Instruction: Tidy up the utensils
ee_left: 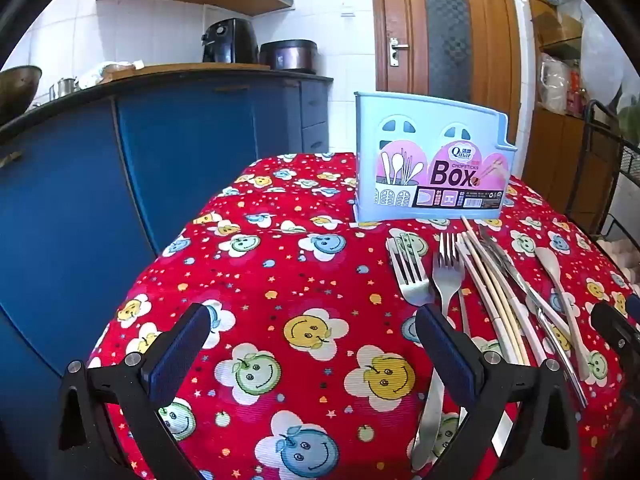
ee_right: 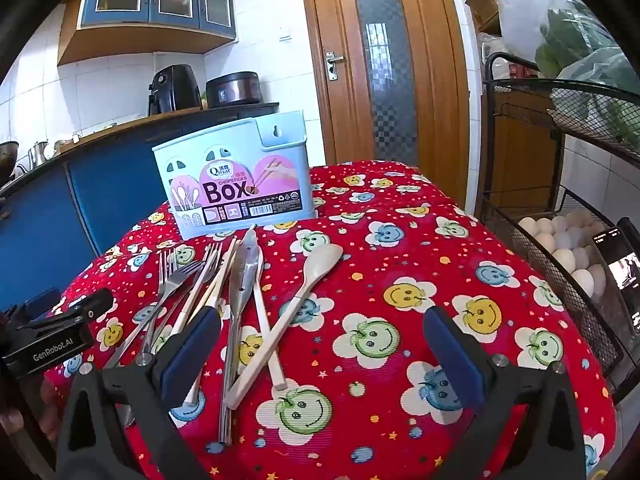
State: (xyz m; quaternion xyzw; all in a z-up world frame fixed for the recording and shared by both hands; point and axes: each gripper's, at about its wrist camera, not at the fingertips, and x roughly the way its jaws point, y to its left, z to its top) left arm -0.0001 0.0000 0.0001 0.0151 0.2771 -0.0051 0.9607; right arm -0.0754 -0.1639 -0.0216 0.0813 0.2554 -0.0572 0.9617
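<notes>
Utensils (ee_right: pixel 224 292), namely forks, chopsticks, a knife and a pale spoon (ee_right: pixel 288 312), were seen heaped just before the blue chopsticks box (ee_right: pixel 236 184) on the red-clothed table (ee_right: pixel 400 320). Nearer than the box, the left hand-held gripper (ee_left: pixel 312 356) and the right hand-held gripper (ee_right: pixel 320 344) were held above the cloth, jaws spread wide, nothing gripped.
</notes>
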